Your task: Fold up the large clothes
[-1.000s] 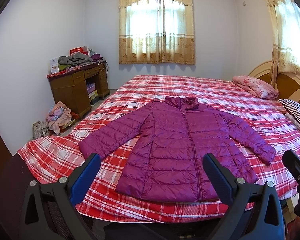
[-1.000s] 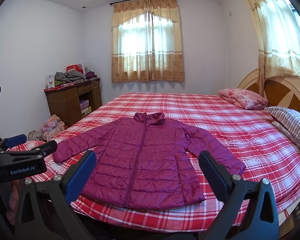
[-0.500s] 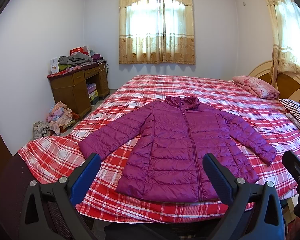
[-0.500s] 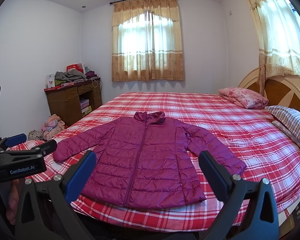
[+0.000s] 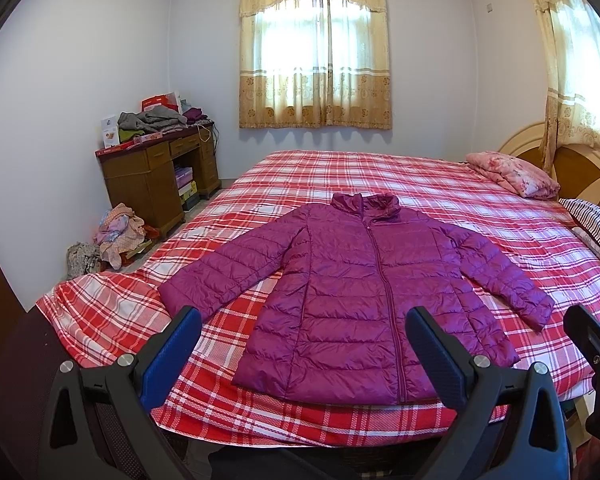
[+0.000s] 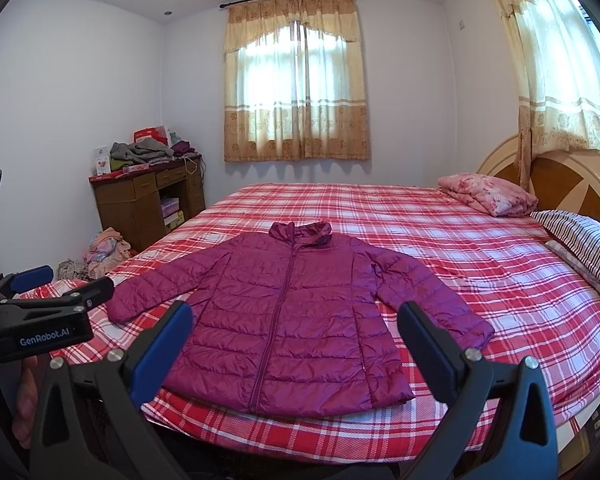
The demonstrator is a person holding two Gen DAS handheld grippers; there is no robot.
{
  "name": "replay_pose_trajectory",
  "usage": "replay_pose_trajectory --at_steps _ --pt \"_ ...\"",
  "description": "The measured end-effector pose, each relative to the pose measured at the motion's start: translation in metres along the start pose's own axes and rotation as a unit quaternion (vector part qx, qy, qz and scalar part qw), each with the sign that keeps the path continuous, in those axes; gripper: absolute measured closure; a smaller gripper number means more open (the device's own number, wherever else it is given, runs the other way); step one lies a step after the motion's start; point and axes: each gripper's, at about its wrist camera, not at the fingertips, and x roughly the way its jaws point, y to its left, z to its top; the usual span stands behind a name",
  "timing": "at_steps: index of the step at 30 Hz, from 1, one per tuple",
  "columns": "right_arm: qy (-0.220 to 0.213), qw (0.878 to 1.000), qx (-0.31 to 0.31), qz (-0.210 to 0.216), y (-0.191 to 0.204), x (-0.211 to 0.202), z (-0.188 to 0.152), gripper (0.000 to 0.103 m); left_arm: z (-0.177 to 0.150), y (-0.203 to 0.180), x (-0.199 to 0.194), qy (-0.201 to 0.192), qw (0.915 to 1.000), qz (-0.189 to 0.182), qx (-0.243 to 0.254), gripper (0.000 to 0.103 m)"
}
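A magenta quilted jacket (image 5: 364,292) lies flat and zipped on the red plaid bed (image 5: 380,172), collar toward the window, both sleeves spread outward. The right wrist view shows the same jacket (image 6: 284,320) near the bed's foot edge. My left gripper (image 5: 302,320) hovers open short of the jacket's hem, nothing between its blue-padded fingers. My right gripper (image 6: 294,314) is open too, held back from the hem and empty. The left gripper's body (image 6: 40,320) appears at the left of the right wrist view.
A pink folded quilt (image 5: 512,174) and a striped pillow (image 5: 596,224) lie by the wooden headboard (image 6: 560,176) at right. A wooden desk (image 5: 156,184) piled with clothes stands by the left wall, with a heap of clothes (image 5: 116,232) on the floor beside it.
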Motion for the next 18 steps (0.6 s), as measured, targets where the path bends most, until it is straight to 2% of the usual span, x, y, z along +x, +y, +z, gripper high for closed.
replay_pose_trajectory --at_steps 18 --pt "0.006 1.000 0.004 0.001 0.0008 0.0031 -0.0024 0.000 -0.0035 0.0014 0.0051 0.006 1.0000 0.002 0.001 0.001"
